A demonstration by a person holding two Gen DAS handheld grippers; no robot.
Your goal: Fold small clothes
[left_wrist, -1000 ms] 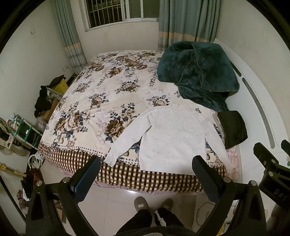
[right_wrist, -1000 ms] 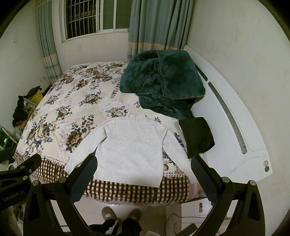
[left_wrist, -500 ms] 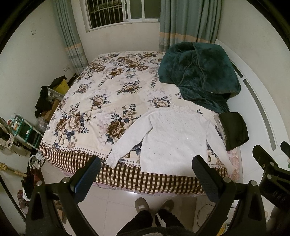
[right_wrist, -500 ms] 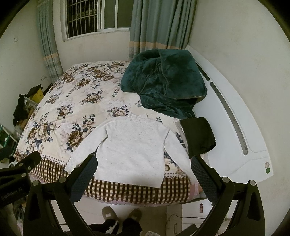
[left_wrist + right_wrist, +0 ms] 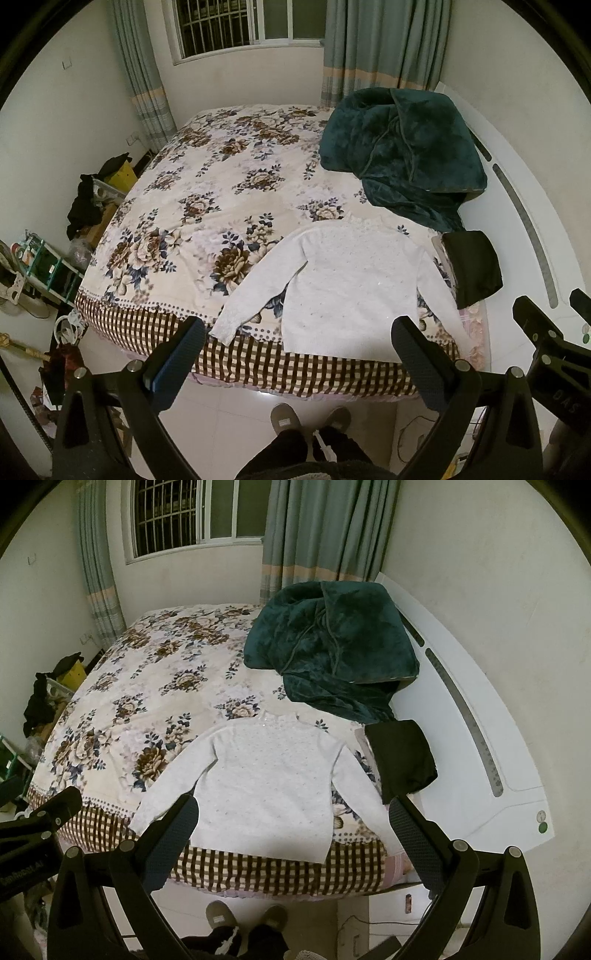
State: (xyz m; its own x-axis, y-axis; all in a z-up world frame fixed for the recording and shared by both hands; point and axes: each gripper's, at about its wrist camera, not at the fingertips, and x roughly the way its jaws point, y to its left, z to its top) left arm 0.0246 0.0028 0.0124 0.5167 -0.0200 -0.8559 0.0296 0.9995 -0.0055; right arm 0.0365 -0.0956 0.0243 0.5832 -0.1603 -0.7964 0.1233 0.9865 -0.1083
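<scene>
1. The sweater (image 5: 266,786) is lying flat and unfolded on the bed (image 5: 155,686), in the lower middle of both views, just at the near edge where the checked border (image 5: 266,867) hangs over.
2. Its long axis is running from hem to collar: the hem is sitting lowest in the frame and the collar is pointing up the frame toward the green blanket (image 5: 332,642). Both sleeves are angling down and outward from the shoulders.
3. The folded black garment (image 5: 402,757) is lying just beside the right-hand sleeve in frame, near the white headboard (image 5: 480,709).
4. The left hand-held gripper (image 5: 299,350) and the right hand-held gripper (image 5: 295,830) are both hovering wide and empty, apart from the cloth.
5. Judging by this, folding is not yet begun; the approach is the step in hand.
6. The next move probably calls for lowering to a sleeve or side edge, pinching only the sweater and not the bedspread, and carrying it across the body.
</scene>
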